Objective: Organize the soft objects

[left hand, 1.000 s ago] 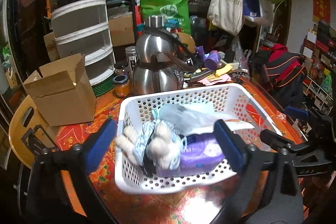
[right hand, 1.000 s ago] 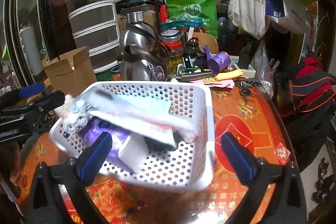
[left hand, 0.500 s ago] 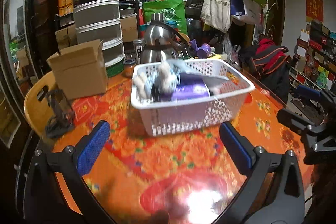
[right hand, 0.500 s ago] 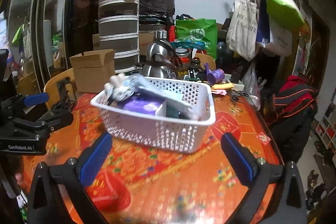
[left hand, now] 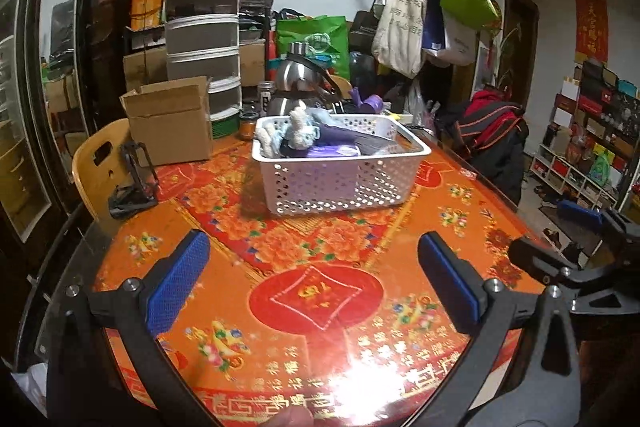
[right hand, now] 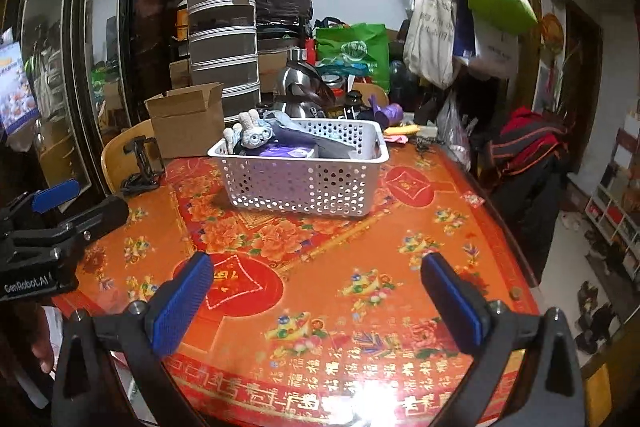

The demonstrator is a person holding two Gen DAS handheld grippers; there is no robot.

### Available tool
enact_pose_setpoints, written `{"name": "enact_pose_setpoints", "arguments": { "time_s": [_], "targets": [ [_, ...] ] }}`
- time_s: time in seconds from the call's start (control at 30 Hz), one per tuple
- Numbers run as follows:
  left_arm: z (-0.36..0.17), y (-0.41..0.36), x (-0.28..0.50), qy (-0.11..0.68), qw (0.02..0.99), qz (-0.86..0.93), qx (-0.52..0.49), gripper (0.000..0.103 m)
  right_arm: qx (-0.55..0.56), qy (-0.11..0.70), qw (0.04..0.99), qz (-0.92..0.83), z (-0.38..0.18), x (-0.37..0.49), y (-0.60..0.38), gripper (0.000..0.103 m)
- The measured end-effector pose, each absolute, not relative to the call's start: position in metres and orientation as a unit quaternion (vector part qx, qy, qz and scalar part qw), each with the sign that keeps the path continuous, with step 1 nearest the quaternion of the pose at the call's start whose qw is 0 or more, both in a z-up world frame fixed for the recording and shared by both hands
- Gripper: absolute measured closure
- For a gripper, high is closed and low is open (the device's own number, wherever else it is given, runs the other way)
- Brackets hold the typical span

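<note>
A white perforated basket (left hand: 340,183) (right hand: 304,183) stands on the orange patterned table, past its middle. Inside lie a small plush toy (left hand: 298,133) (right hand: 252,135), a purple pack (left hand: 334,151) (right hand: 286,149) and a grey-blue pouch (right hand: 316,143). My left gripper (left hand: 314,281) hovers open over the near part of the table, well short of the basket, with nothing between its blue pads. My right gripper (right hand: 318,301) is open too, empty, at a similar distance. Each gripper shows at the edge of the other's view.
Behind the basket stand a steel kettle (left hand: 298,83), jars and a purple cup (left hand: 372,103). A cardboard box (left hand: 170,123) sits at the back left, a yellow chair (left hand: 100,163) at the table's left edge, and a red-black jacket (left hand: 492,131) on the right.
Both grippers have pulled back and up from the basket, which now looks much smaller and farther. The basket stays on the table with its contents.
</note>
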State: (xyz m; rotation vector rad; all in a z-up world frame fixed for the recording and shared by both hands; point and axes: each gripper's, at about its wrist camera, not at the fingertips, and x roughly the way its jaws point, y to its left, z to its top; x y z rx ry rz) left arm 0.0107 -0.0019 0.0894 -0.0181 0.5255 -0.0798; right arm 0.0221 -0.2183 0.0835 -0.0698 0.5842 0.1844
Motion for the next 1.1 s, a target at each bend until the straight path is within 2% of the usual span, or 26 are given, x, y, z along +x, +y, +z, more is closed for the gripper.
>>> {"name": "enact_pose_setpoints", "arguments": {
  "time_s": [0.37, 1.1],
  "targets": [
    [0.084, 0.000, 0.036, 0.279, 0.959, -0.032, -0.025, 0.000, -0.022, 0.295, 0.952, 0.082, 0.082, 0.039, -0.226, 0.000],
    [0.080, -0.004, 0.038, 0.282, 0.958, -0.041, -0.020, 0.000, -0.014, 0.304, 0.949, 0.085, 0.079, 0.045, -0.229, 0.000]
  ]
}}
